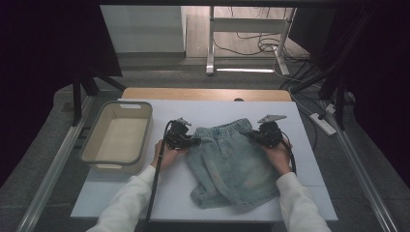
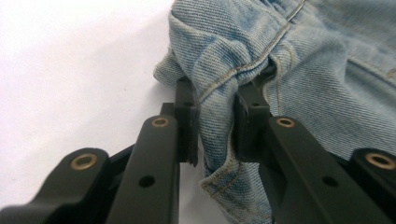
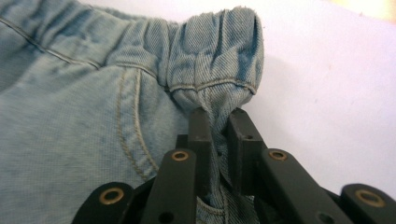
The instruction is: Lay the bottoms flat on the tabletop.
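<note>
Denim shorts: 1 pair, pale blue, lying flat on the white table, waistband toward the far edge, legs toward the person. Left gripper: jaws pinched on a bunched fold at the left waistband corner. Right gripper: jaws nearly together, clamping gathered cloth at the right waistband corner. Bin: 1, beige, left of the shorts, apart from them.

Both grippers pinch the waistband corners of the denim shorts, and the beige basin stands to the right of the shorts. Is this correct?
Not quite: the high view shows the basin to the left of the shorts, beside the left gripper. The rest holds: it and the right gripper pinch the waistband corners.
</note>
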{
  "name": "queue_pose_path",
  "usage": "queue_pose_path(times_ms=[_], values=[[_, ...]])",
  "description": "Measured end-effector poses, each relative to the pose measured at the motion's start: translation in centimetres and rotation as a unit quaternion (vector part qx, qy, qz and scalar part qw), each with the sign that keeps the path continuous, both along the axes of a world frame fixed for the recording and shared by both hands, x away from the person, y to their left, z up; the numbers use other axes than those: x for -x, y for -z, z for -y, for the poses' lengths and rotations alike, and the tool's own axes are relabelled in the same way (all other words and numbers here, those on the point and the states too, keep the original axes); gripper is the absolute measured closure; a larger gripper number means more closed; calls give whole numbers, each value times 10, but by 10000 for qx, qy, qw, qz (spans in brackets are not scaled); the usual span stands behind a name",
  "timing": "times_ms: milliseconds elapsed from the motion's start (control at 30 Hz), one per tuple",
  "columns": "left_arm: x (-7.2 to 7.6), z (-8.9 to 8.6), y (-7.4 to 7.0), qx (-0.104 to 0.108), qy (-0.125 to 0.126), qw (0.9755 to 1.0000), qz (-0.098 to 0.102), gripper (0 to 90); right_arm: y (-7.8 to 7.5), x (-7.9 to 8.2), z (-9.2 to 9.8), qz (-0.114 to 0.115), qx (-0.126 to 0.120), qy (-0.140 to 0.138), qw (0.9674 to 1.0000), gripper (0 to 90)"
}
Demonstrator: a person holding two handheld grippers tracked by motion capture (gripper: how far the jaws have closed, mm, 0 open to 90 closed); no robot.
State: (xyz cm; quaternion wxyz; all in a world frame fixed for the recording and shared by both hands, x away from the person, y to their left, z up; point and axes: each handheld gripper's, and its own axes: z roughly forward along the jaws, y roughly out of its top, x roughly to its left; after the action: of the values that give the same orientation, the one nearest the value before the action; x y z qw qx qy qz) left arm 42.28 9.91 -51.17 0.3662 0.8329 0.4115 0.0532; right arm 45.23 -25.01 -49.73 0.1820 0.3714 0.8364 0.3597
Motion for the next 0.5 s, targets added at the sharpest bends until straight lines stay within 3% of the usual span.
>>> queue_pose_path(times_ms=[167,267,500], values=[[5,-8,-16,-20,-134,9993,362,745,-20,11,-3,340,-212,-102,9991,817],[6,-15,-25,107,-201,9987,452,747,-31,16,-5,486,-455,-135,9977,820],[8,-26,-37,227,-244,9972,670,747,-48,25,-8,844,-582,-107,9947,819]])
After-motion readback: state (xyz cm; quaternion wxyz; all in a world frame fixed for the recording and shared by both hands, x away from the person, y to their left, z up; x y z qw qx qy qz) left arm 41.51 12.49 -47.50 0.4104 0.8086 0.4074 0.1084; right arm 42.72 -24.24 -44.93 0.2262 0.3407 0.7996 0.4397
